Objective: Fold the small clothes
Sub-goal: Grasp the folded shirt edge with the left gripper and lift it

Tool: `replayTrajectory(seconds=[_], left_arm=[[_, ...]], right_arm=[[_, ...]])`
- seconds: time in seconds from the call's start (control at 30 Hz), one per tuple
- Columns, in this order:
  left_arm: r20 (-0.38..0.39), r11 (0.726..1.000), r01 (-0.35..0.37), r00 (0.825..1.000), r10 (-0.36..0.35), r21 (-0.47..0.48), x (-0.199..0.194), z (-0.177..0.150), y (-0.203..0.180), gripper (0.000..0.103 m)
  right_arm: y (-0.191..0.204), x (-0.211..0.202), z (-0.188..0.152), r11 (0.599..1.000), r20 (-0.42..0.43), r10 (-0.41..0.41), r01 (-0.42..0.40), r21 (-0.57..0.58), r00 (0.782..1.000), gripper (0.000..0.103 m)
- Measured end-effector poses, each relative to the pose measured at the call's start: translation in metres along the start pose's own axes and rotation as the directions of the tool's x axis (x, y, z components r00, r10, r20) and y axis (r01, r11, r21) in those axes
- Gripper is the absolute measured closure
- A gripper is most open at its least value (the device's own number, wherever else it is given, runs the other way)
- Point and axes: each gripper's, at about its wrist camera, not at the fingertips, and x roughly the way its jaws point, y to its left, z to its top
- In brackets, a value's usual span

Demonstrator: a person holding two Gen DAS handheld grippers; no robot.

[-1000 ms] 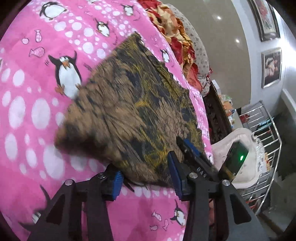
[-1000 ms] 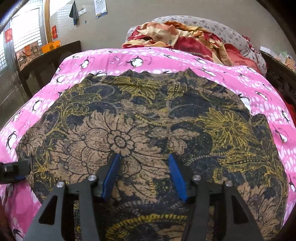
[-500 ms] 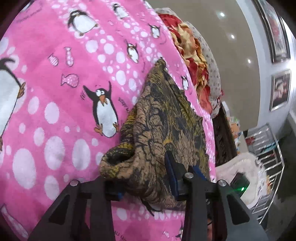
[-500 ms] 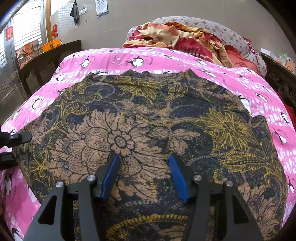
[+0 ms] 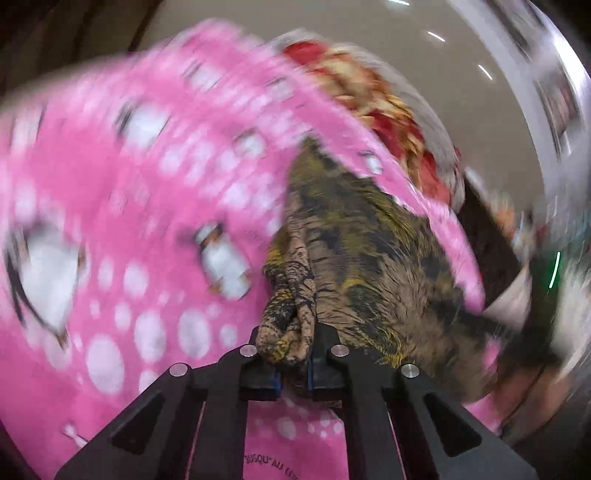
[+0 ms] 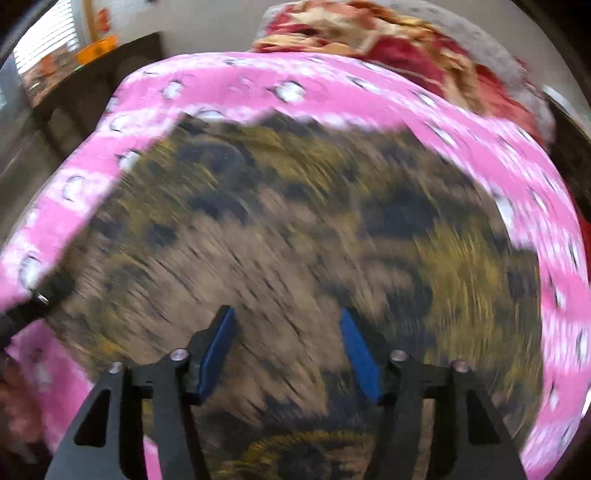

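A brown, black and yellow floral cloth lies spread over a pink penguin-print blanket. My left gripper is shut on a bunched edge of the cloth, which rises in a ridge from its blue pads. In the right wrist view my right gripper hovers just over the cloth's near part, jaws open, nothing pinched between the blue pads. The left gripper's black tip shows at the cloth's left edge. Both views are motion-blurred.
A heap of red and cream fabric lies at the far end of the bed. Dark wooden furniture stands at the left. The pink blanket fills the left of the left wrist view.
The left gripper closed on the cloth's edge, gathering it into a bunch, and has lifted and rolled. The right gripper shifted over the cloth and stayed open.
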Motion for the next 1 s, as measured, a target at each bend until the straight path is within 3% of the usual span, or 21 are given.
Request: replayTrajectory(seconds=[0.07,0.13,0.17,0.23,0.37,0.5,0.67,0.73,0.77,0.8,0.87,1.0], left_arm=[[0.073,0.985,-0.044,0.997,0.032,0.165,-0.012,-0.001,-0.027,0.103],[0.15,0.94,-0.065,0.989,0.015,0.334,-0.024,-0.002,-0.059,0.103],[0.171,0.922,-0.062,0.985,-0.005,0.383,-0.028,-0.003,-0.07,0.103],[0.185,0.902,-0.04,0.982,-0.044,0.429,-0.032,-0.001,-0.084,0.103],[0.177,0.887,0.009,0.979,-0.103,0.462,-0.034,0.006,-0.1,0.103],[0.166,0.881,0.034,0.978,-0.126,0.471,-0.033,0.01,-0.105,0.103],[0.143,0.876,0.069,0.978,-0.155,0.477,-0.032,0.009,-0.107,0.103],[0.136,0.872,0.078,0.977,-0.162,0.483,-0.031,0.009,-0.11,0.103],[0.137,0.869,0.079,0.977,-0.166,0.489,-0.032,0.009,-0.113,0.103],[0.138,0.866,0.078,0.976,-0.167,0.493,-0.031,0.009,-0.114,0.103],[0.132,0.861,0.086,0.976,-0.174,0.501,-0.031,0.009,-0.116,0.103],[0.102,0.833,0.124,0.972,-0.211,0.539,-0.03,0.005,-0.135,0.103]], right_arm=[[0.006,-0.015,0.034,0.997,0.044,0.07,-0.068,-0.038,0.997,0.041],[0.008,-0.018,0.071,0.986,0.049,0.163,-0.162,-0.025,0.985,0.041],[0.008,-0.013,0.094,0.97,0.031,0.244,-0.244,0.002,0.969,0.04],[0.008,0.003,0.127,0.941,-0.003,0.336,-0.335,0.041,0.942,0.04],[0.018,0.044,0.171,0.912,-0.113,0.404,-0.391,0.121,0.908,0.04],[0.032,0.069,0.197,0.923,-0.173,0.381,-0.363,0.127,0.908,0.04],[0.055,0.087,0.212,0.961,-0.25,0.273,-0.277,0.019,0.929,0.04],[0.062,0.091,0.215,0.961,-0.259,0.263,-0.275,-0.012,0.929,0.049],[0.065,0.092,0.215,0.961,-0.269,0.259,-0.275,-0.024,0.928,0.06],[0.068,0.094,0.215,0.961,-0.281,0.254,-0.275,-0.036,0.925,0.077],[0.072,0.095,0.213,0.956,-0.313,0.264,-0.29,-0.039,0.912,0.091],[0.052,0.075,0.21,0.949,-0.282,0.293,-0.314,-0.03,0.914,0.094]])
